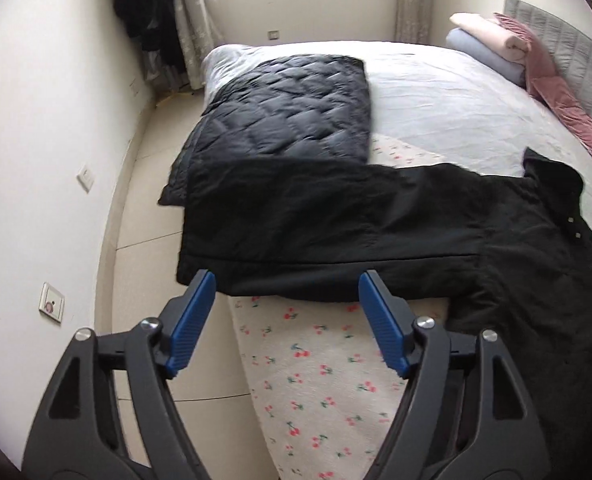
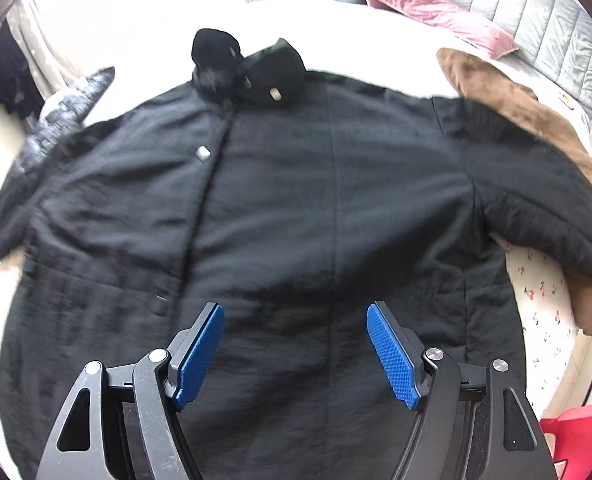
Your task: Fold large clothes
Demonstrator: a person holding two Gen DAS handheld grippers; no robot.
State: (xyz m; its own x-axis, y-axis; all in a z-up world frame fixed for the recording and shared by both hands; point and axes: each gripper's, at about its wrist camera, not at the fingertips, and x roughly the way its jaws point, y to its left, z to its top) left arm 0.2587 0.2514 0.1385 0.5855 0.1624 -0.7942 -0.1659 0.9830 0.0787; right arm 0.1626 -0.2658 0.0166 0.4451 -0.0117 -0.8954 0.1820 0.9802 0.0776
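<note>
A large black coat [image 2: 296, 208] lies spread flat on the bed, front up, collar [image 2: 271, 72] at the far end, with snap buttons down its front. In the left wrist view its left sleeve [image 1: 316, 232] stretches out sideways over the bed's edge. My left gripper [image 1: 287, 280] is open and empty, hovering just before the sleeve's near hem. My right gripper [image 2: 296, 312] is open and empty, above the coat's lower body. The coat's right sleeve [image 2: 556, 224] lies out to the right.
A folded black quilted jacket [image 1: 279, 112] lies beyond the sleeve on the white sheet [image 1: 456, 100]. A cherry-print blanket [image 1: 328, 380] covers the near bed. A brown garment [image 2: 536, 120], pink cushion [image 2: 436, 12] and folded blankets [image 1: 488, 40] sit near the headboard. Floor and wall lie left; a red stool [image 2: 580, 436] right.
</note>
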